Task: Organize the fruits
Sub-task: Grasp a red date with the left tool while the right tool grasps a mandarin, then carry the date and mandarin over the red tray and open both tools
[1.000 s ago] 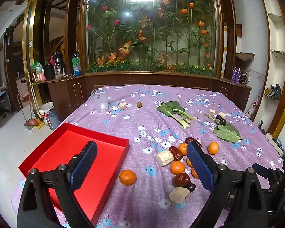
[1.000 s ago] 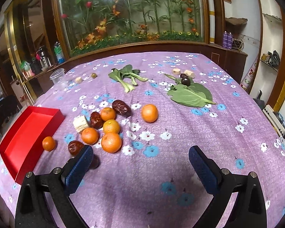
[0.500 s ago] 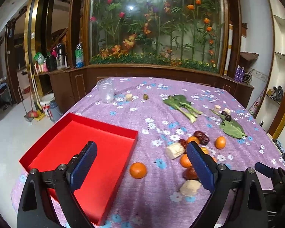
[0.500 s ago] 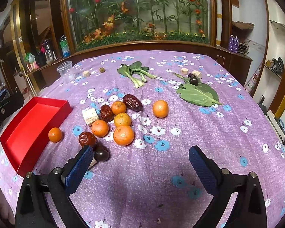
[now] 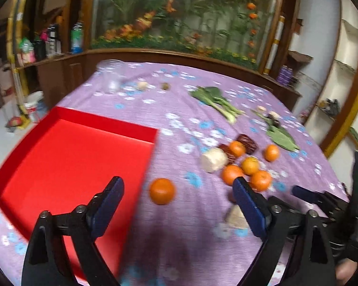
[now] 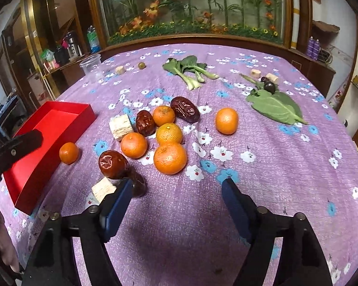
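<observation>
i can't read any writing on the bottles on the side counter, they're too small. my left gripper [image 5: 176,195] is spread wide and holds nothing, over a lone orange [image 5: 162,191] just beside the red tray [image 5: 67,157]. my right gripper [image 6: 177,191] is also wide and holds nothing, near the orange cluster [image 6: 170,158] and dates [image 6: 112,164] on the purple flowered tablecloth [image 6: 274,166]; a glass-fronted flower display [image 6: 191,7] lies beyond.

A lone tangerine [image 6: 69,152] lies just right of the tray [image 6: 48,128]. Farther right sits a cluster of tangerines [image 6: 169,140] and dates [image 6: 145,123]; bok choy [image 6: 188,70] lies behind them.
</observation>
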`<action>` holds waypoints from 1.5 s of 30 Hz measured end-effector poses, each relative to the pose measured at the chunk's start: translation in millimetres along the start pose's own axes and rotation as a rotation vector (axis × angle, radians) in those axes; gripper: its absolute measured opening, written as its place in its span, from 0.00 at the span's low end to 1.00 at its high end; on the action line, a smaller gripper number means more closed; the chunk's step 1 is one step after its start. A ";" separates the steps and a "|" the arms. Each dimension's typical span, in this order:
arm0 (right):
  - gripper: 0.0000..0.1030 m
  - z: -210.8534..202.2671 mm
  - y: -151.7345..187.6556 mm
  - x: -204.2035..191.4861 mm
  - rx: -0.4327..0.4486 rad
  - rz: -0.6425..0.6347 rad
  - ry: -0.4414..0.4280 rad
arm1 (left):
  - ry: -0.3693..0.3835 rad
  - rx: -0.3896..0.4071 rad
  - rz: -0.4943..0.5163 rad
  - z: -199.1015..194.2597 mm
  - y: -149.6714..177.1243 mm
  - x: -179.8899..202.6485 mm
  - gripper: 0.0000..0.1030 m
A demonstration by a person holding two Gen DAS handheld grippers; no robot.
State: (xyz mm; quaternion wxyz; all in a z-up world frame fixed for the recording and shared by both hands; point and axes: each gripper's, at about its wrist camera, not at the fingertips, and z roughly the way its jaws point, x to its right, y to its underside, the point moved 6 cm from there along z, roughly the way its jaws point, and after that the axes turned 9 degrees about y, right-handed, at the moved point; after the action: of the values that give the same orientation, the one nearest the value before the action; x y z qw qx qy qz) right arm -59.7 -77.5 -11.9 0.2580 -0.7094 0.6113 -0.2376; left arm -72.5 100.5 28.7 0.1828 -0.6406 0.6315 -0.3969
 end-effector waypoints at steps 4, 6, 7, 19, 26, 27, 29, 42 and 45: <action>0.70 10.8 -6.8 2.7 -0.009 -0.001 -0.001 | 0.125 -0.050 -0.021 17.8 4.0 17.3 0.81; 0.67 16.8 -13.1 2.5 -0.004 -0.004 -0.017 | 0.176 -0.076 -0.022 26.9 6.1 26.2 0.79; 0.65 19.4 -15.4 2.1 -0.005 -0.008 -0.022 | 0.193 -0.087 -0.019 31.4 7.6 29.9 0.77; 0.35 36.2 -14.6 -9.4 -0.063 -0.022 -0.143 | 0.258 -0.196 -0.010 70.2 17.6 41.1 0.61; 0.35 24.1 -8.4 12.0 -0.068 0.043 -0.154 | 0.283 -0.237 0.045 87.9 21.7 59.8 0.61; 0.35 22.5 -7.5 15.7 -0.068 0.051 -0.150 | 0.277 -0.243 0.047 90.8 22.3 60.2 0.61; 0.35 20.9 -7.1 19.6 -0.064 0.054 -0.137 | 0.253 -0.256 0.040 96.6 24.1 58.3 0.40; 0.35 -23.8 -28.4 -21.0 0.016 -0.018 -0.177 | 0.152 -0.070 -0.089 21.4 -9.2 -13.8 0.37; 0.35 -34.9 -37.8 -52.0 0.031 -0.067 -0.223 | 0.075 -0.019 -0.156 -2.6 -15.6 -55.5 0.37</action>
State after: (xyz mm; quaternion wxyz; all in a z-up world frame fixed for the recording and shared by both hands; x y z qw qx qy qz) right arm -61.5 -24.1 38.1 0.3274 -0.7473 0.5512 -0.1750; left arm -57.8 156.2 26.3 0.1214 -0.6741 0.5900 -0.4275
